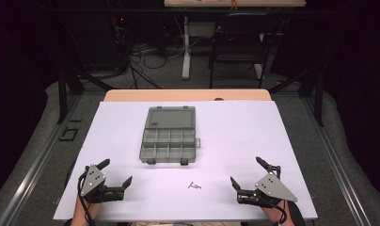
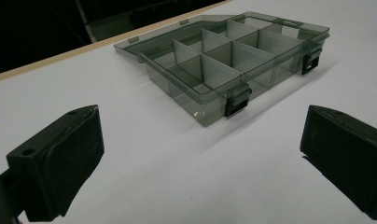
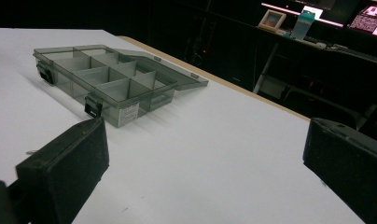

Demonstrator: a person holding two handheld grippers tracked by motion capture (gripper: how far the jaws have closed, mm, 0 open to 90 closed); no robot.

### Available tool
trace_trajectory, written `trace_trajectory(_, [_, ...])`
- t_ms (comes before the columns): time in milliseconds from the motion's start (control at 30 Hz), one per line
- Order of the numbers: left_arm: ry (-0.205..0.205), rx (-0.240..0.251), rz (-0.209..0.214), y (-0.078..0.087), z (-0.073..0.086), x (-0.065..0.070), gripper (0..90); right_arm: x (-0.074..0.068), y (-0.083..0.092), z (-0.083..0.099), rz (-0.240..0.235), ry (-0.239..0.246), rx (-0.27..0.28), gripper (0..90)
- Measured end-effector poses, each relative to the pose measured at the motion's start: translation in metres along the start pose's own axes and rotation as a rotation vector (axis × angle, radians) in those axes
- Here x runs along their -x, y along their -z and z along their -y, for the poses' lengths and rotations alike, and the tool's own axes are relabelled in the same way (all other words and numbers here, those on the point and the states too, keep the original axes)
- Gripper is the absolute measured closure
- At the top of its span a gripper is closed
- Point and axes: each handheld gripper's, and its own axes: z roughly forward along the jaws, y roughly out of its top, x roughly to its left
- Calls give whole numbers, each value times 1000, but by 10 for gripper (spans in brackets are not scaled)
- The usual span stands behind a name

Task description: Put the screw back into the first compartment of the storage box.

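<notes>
A smoky grey plastic compartment box (image 1: 169, 140) lies open in the middle of the white table, lid folded back flat, its several compartments bare. In the left gripper view the box (image 2: 233, 60) sits ahead and right; in the right gripper view the same box (image 3: 100, 81) sits ahead and left. A couple of small dark screws (image 1: 194, 186) lie on the table in front of the box. My left gripper (image 1: 116, 172) rests at the near left edge, jaws wide with nothing between them. My right gripper (image 1: 247, 170) rests at the near right, jaws equally wide and bare.
The white sheet (image 1: 235, 127) covers the table, with a wooden strip (image 1: 188, 95) along the far edge. Beyond stand a dark chair (image 1: 240, 42), a table leg and floor cables. Monitors and a small box (image 3: 303, 23) sit on a far desk.
</notes>
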Motion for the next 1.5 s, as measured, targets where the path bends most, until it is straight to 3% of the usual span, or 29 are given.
trace_trajectory(733, [4, -7, 32, -9, -5, 6, 0, 0, -1, 0, -3, -1, -5, 0])
trace_trajectory(967, [2, -2, 66, -16, -10, 16, 0, 0, -1, 0, -7, 0, -1, 0])
trace_trajectory(1500, [-48, -9, 148, -36, -24, 41, 0, 0, -1, 0, -11, 0, -5, 0])
